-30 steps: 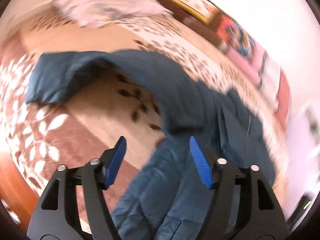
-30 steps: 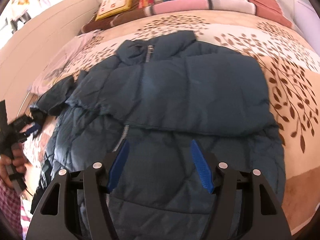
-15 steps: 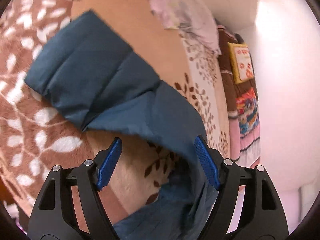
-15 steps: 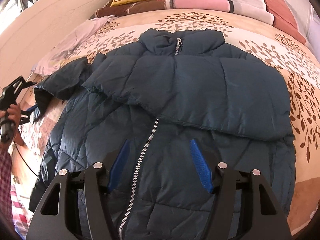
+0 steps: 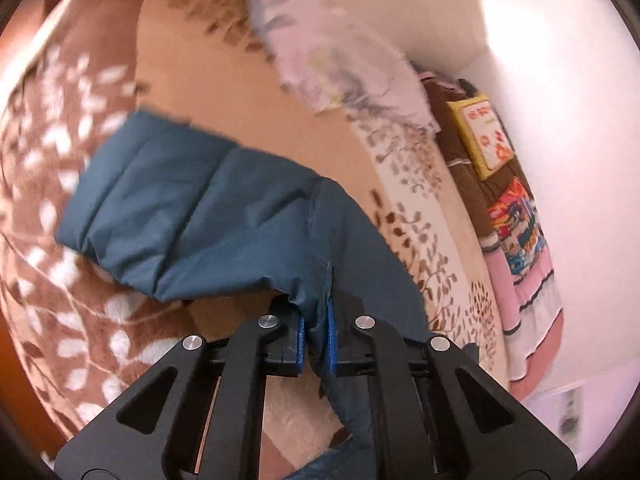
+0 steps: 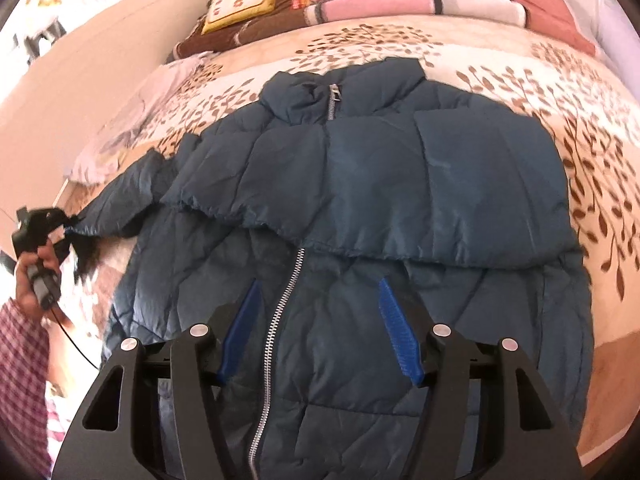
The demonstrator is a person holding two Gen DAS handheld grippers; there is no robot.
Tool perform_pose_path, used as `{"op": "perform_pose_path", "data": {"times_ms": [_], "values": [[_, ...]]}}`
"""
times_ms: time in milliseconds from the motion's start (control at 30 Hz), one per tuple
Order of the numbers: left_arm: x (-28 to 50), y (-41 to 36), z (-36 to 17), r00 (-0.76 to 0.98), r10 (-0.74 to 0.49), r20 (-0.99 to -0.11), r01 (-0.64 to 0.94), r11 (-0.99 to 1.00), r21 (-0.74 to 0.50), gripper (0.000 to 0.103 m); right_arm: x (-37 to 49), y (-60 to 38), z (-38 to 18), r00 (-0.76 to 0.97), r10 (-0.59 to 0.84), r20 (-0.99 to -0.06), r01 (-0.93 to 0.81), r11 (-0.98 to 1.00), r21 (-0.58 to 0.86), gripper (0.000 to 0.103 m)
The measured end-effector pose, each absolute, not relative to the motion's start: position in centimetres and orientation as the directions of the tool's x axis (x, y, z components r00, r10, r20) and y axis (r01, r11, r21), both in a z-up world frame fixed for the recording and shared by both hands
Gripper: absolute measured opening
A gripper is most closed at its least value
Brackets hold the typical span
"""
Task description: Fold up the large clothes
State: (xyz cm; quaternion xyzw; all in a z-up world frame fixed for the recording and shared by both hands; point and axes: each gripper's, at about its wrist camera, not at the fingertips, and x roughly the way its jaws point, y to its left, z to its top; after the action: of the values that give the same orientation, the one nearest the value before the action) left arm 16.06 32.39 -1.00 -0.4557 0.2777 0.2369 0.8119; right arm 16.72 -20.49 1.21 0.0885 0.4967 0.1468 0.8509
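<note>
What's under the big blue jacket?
The jacket lies on a leaf-patterned blanket that shows all around it. One sleeve is folded across the chest. Whatever is directly beneath the jacket is covered.

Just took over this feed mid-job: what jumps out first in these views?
A big dark blue puffer jacket fills the leaf-print bed, zipped, with one sleeve already folded across its chest. At the left edge, the left gripper has its jaws pinched on the other sleeve, which hangs off the bedside. The right gripper hovers open above the zipper.
</note>
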Motion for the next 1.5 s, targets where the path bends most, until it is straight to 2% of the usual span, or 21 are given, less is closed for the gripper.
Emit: {"op": "perform_pose_path", "data": {"times_ms": [200, 333, 467, 733, 900, 1067, 1133, 1167, 1200, 1233, 1333, 1500], "values": [[16.8, 26.8, 6.7, 0.8, 0.215, -0.56, -0.507, 0.743, -0.438, 0.007, 16.0, -22.9, 1.5, 0.491, 0.325, -0.808, -0.11, 0.943, 0.313, 0.06], [17.3, 20.9, 11.2, 0.857, 0.176, -0.484, -0.355, 0.883, -0.306, 0.006, 15.5, -24.5, 1.5, 0.51, 0.309, -0.803, -0.08, 0.946, 0.314, 0.06], [18.3, 14.4, 13.5, 0.883, 0.08, -0.462, -0.194, 0.96, -0.204, 0.006, 14.8, -26.2, 1.4, 0.527, 0.294, -0.798, -0.06, 0.949, 0.31, 0.06], [21.2, 2.7, 10.9, 0.822, -0.069, -0.565, 0.05, 0.998, -0.049, 0.006, 14.2, -29.3, 0.5, 0.54, 0.267, -0.798, -0.017, 0.952, 0.307, 0.06], [22.3, -2.2, 6.1, 0.746, -0.072, -0.662, 0.127, 0.991, 0.035, 0.006, 14.2, -31.0, 0.0, 0.541, 0.249, -0.803, 0.005, 0.954, 0.299, 0.06], [22.4, -4.6, 2.8, 0.68, -0.079, -0.729, 0.164, 0.985, 0.047, 0.009, 14.2, -32.0, -0.3, 0.544, 0.248, -0.801, 0.02, 0.951, 0.308, 0.06], [22.2, -4.9, 1.9, 0.646, -0.096, -0.757, 0.19, 0.981, 0.037, 0.017, 14.3, -32.1, -0.4, 0.541, 0.249, -0.804, 0.025, 0.95, 0.311, 0.06], [22.0, -5.0, 1.6, 0.632, -0.108, -0.767, 0.201, 0.979, 0.028, 0.03, 14.4, -32.1, -0.5, 0.537, 0.251, -0.805, 0.028, 0.949, 0.314, 0.06], [21.8, -5.2, 1.4, 0.623, -0.12, -0.773, 0.21, 0.977, 0.018, 0.048, 14.4, -32.0, -0.5, 0.535, 0.253, -0.806, 0.028, 0.948, 0.316, 0.06], [21.3, -5.1, 1.4, 0.621, -0.13, -0.773, 0.217, 0.976, 0.01, 0.063, 14.4, -31.9, -0.5, 0.533, 0.254, -0.807, 0.028, 0.948, 0.317, 0.06], [19.7, -4.8, 1.7, 0.622, -0.164, -0.766, 0.227, 0.974, -0.023, 0.073, 14.5, -31.1, -0.1, 0.533, 0.257, -0.807, 0.008, 0.951, 0.308, 0.06], [16.2, -1.5, 2.7, 0.615, -0.246, -0.749, 0.222, 0.966, -0.135, 0.074, 15.1, -28.0, 1.4, 0.539, 0.261, -0.801, -0.072, 0.962, 0.265, 0.06]]}}
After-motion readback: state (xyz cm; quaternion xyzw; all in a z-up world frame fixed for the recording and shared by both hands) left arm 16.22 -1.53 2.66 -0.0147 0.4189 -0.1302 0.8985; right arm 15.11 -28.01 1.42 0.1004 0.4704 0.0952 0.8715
